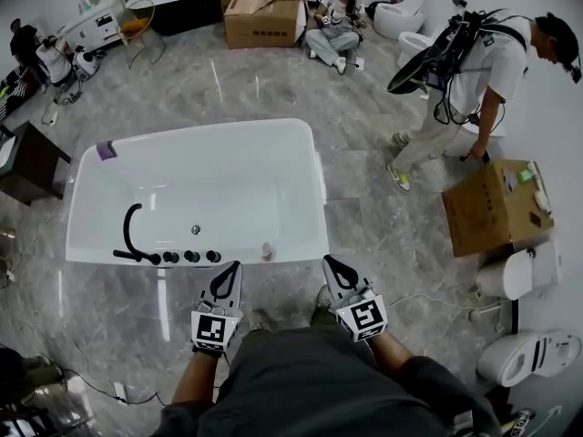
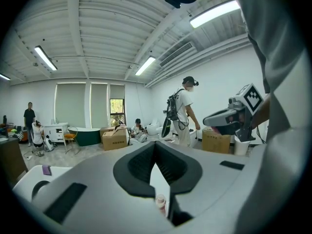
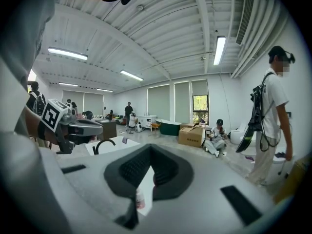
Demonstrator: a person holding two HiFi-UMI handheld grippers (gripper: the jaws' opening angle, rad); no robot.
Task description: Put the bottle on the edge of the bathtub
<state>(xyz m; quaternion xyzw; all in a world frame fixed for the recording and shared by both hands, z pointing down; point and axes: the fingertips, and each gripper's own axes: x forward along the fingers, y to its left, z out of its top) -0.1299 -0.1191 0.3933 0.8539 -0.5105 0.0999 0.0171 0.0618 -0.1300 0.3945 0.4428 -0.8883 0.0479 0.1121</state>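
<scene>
From the head view, the bottle (image 1: 267, 250) stands upright on the near rim of the bathtub (image 1: 321, 209), just right of the black knobs and faucet (image 1: 130, 233). Nothing touches it. The left hand-held gripper (image 1: 235, 267) and the right hand-held gripper (image 1: 330, 262) hang close to the person's body, near the tub's near side, each with its jaws narrowed to a point and empty.

In the left gripper view, the left hand-held gripper (image 2: 155, 146) has its jaws pressed together with nothing between them. The bottle (image 2: 160, 203) shows low in the gap beyond them, on white tub surface.

In the right gripper view, the right hand-held gripper (image 3: 150, 148) also has its jaws together, empty. The bottle (image 3: 140, 199) sits beyond, apart from them.

The placing looks done, as the bottle is already on the edge. If so, the next move only calls for keeping both grippers clear of it so it is not knocked into the tub.
</scene>
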